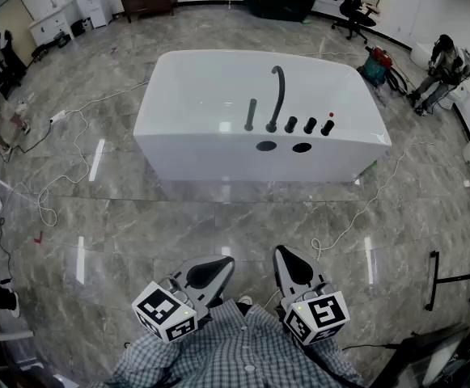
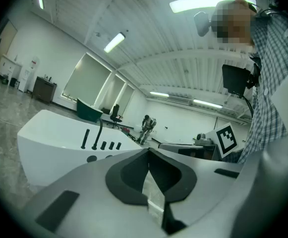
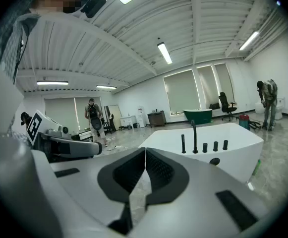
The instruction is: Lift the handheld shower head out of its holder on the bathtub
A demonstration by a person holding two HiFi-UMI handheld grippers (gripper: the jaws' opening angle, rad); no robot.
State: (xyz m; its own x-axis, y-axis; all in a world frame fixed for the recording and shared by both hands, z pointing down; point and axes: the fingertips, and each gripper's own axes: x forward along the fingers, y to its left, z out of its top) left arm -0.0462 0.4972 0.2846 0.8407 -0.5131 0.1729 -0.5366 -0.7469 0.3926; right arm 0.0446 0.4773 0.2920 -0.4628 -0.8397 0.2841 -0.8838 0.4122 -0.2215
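Grey marble tiles (image 1: 218, 225) cover the wide showroom floor, and a white cable (image 1: 356, 217) loops across them. At mid-floor stands a white bathtub (image 1: 210, 79). The black handheld shower head (image 1: 251, 114) stands upright on its near deck, just beside the curved spout (image 1: 278, 95). The left gripper (image 2: 148, 152) and the right gripper (image 3: 145, 150) are both clenched on nothing, well apart from the tub.

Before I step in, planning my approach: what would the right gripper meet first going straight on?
Nothing stands between the right gripper and the white bathtub; likely its near wall first, or the glossy grey floor short of it.
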